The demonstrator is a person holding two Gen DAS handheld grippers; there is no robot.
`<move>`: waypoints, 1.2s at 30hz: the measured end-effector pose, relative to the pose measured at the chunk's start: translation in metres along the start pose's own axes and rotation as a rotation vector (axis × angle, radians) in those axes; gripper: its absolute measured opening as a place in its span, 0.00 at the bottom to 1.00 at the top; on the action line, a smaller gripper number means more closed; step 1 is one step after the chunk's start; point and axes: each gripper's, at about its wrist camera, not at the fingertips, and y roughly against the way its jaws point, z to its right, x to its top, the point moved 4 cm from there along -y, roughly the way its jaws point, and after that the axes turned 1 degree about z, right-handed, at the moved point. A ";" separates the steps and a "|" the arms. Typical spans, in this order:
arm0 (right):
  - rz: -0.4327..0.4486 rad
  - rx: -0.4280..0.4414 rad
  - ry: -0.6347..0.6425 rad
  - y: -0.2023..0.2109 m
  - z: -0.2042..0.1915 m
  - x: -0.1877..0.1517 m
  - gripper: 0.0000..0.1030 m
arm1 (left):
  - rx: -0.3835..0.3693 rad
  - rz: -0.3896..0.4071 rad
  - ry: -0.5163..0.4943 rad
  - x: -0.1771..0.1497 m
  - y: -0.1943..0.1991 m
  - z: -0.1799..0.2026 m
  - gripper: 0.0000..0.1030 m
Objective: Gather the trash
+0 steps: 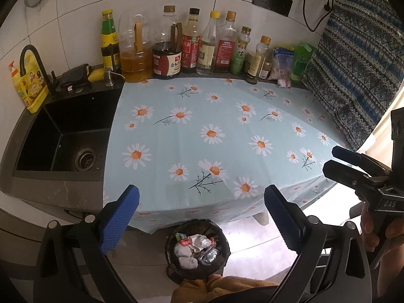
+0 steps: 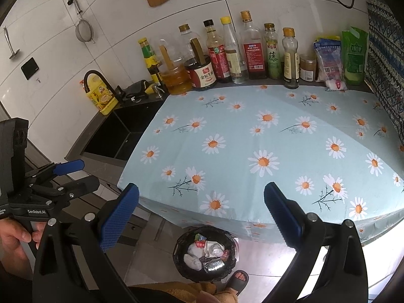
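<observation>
A black-lined trash bin [image 1: 192, 225] [image 2: 180, 246] stands on the floor below the counter's front edge. It holds crumpled paper, foil [image 2: 210, 264] and small red wrappers [image 1: 185, 242]. My left gripper [image 1: 202, 189] hangs above the bin, open wide, with nothing between its blue pads [image 1: 121, 214]. My right gripper [image 2: 202, 188] is also open and empty above the bin. Each gripper shows in the other's view: the right gripper [image 1: 337, 162] at the right edge, the left gripper [image 2: 84, 174] at the left edge. The daisy tablecloth [image 1: 202, 126] [image 2: 252, 139] bears no loose litter.
A row of sauce and oil bottles [image 1: 192, 45] [image 2: 219, 55] lines the back wall, with packets [image 1: 282, 65] [image 2: 330, 63] at its right end. A black sink [image 1: 63, 136] [image 2: 113, 131] lies left of the cloth. A sandalled foot [image 2: 238, 277] is beside the bin.
</observation>
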 end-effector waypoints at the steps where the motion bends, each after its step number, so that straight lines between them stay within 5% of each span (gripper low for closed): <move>1: 0.000 0.001 -0.001 0.000 0.000 0.000 0.95 | -0.002 0.002 0.004 0.000 0.000 0.000 0.94; 36: -0.022 -0.021 0.008 -0.006 -0.004 -0.003 0.95 | -0.013 -0.014 0.003 -0.004 -0.002 -0.006 0.94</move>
